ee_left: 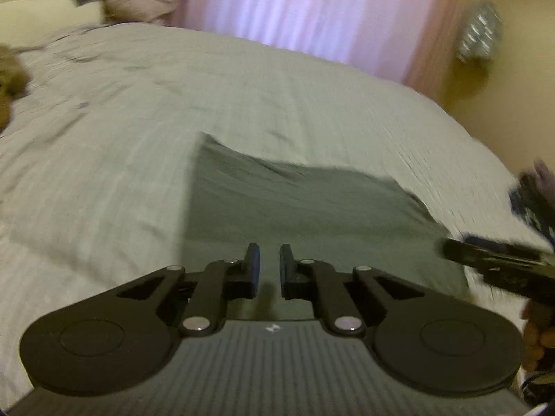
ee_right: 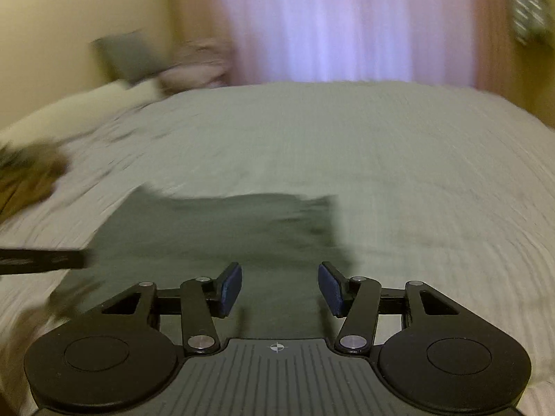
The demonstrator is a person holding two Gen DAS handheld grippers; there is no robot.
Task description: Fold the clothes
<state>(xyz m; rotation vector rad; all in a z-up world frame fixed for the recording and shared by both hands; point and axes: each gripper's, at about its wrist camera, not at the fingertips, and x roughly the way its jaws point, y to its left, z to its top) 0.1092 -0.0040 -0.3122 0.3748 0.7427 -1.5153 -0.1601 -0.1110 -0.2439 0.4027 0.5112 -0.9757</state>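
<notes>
We list: a bed (ee_right: 381,145) in pale cover, pillows (ee_right: 138,59) at its far left corner, a brown heap (ee_right: 31,176) on its left edge, a dark grey garment (ee_right: 225,228) flat near its front edge, unobstructed, under the left gripper (ee_left: 270,267), narrowly parted and empty, and the right gripper (ee_right: 280,287), wide apart and empty.

A dark grey-green garment (ee_left: 295,208) lies flat and smooth on the bed (ee_left: 104,173), spread just beyond both fingers.
</notes>
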